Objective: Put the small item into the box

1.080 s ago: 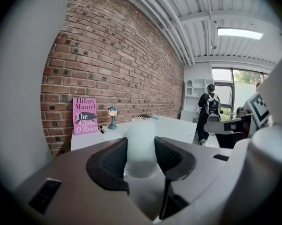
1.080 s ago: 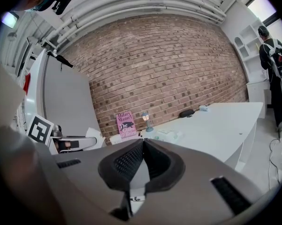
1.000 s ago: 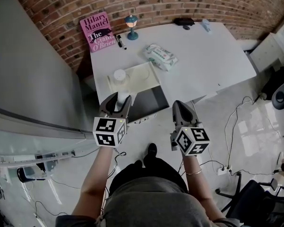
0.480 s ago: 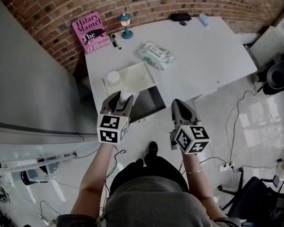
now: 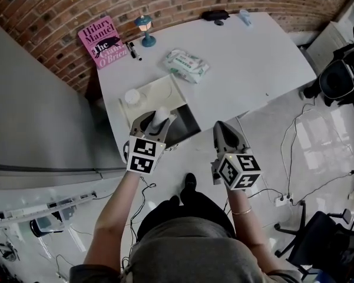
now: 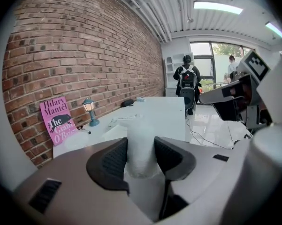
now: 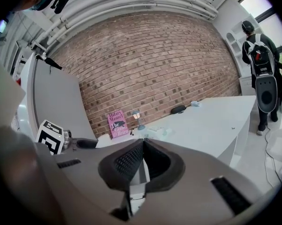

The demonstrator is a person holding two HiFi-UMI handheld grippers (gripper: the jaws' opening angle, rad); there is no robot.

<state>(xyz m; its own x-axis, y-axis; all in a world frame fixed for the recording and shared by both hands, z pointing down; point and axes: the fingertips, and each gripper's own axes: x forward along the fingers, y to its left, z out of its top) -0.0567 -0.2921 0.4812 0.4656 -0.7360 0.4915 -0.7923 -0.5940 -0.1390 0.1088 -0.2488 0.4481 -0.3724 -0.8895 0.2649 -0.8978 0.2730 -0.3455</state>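
Observation:
My left gripper [image 5: 155, 120] is shut on a small white cylinder [image 5: 159, 117], which stands upright between its dark pads at the table's near-left edge. In the left gripper view the cylinder [image 6: 141, 146] fills the gap between the jaws of that gripper [image 6: 141, 159]. Just beyond it on the white table [image 5: 241, 58] sits the open white box [image 5: 159, 93], with a dark panel [image 5: 185, 125] at its near side. My right gripper [image 5: 224, 130] hovers off the table's front edge, to the right of the box; this gripper [image 7: 143, 146] is shut and holds nothing.
A round white lid [image 5: 132, 96] lies left of the box. Farther back are a wipes pack [image 5: 187, 65], a pink book [image 5: 100, 40], a marker [image 5: 133, 50], a small lamp [image 5: 145, 29] and a black object [image 5: 215, 15]. A grey cabinet [image 5: 35, 111] stands left; a person with a backpack [image 6: 187, 83] stands beyond the table.
My left gripper with the white cylinder has come a little closer to the box's near edge. The whole view has shifted left. The right gripper has kept its place, still shut.

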